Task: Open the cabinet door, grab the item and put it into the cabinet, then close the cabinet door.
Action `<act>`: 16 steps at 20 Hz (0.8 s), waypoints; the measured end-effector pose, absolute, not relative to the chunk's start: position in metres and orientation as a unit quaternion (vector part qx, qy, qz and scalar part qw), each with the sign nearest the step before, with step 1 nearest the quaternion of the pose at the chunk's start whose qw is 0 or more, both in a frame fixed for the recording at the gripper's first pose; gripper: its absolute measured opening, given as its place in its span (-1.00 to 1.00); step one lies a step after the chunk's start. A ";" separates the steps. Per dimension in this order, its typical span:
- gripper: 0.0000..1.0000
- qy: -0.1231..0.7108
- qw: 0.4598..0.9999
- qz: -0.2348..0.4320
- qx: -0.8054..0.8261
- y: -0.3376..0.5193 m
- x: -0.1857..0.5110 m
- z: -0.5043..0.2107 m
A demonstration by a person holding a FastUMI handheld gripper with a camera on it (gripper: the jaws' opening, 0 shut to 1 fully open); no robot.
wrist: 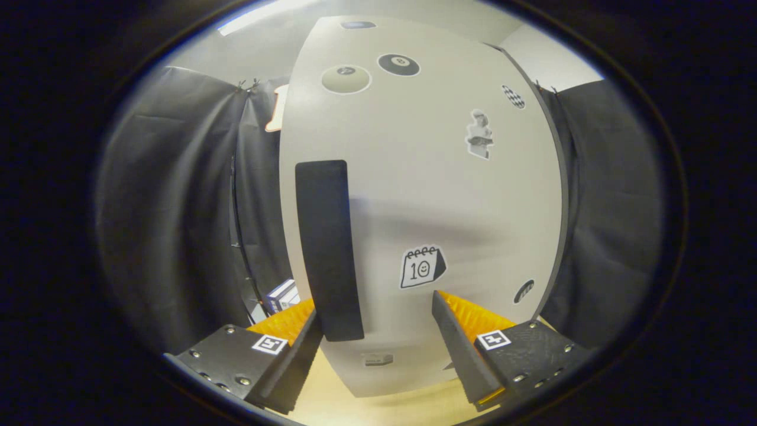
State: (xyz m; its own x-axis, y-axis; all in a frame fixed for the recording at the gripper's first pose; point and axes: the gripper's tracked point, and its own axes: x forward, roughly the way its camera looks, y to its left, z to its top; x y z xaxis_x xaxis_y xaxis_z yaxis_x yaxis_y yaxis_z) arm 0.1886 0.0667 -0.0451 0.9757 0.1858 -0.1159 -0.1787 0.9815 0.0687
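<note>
The white cabinet door [426, 195] stands close in front of me, covered with several stickers. Its tall black handle [328, 248] runs upright near the door's left edge. My gripper [375, 305] is open, with nothing pressed between its fingers. The handle's lower end sits just inside the left finger [295, 337], very near it. The right finger [458, 331] is well to the right of the handle, under a calendar sticker [422, 267]. A small blue and white box [281, 296] lies left of the cabinet, beyond the left finger and partly hidden by it.
Black cloth walls [171, 207] hang on both sides of the cabinet. A pale wooden tabletop [366, 408] shows under the fingers, at the cabinet's foot. The cabinet's dark right edge [559, 195] lies close to the right-hand cloth.
</note>
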 end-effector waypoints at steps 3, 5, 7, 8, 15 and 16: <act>1.00 0.061 0.994 0.085 0.027 0.075 0.204 -0.045; 1.00 0.061 0.995 0.081 0.025 0.081 0.218 -0.047; 1.00 0.055 0.995 0.078 0.023 0.089 0.230 -0.047; 1.00 0.055 0.995 0.077 0.027 0.090 0.236 -0.048; 1.00 0.036 0.998 0.039 0.035 0.100 0.270 -0.048; 1.00 0.037 0.998 0.034 0.034 0.099 0.274 -0.049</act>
State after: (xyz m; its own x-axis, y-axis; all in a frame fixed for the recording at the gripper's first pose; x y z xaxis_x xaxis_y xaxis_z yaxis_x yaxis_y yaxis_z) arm 0.2736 0.0990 -0.0495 0.9950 0.0709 -0.0710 -0.0658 0.9953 0.0708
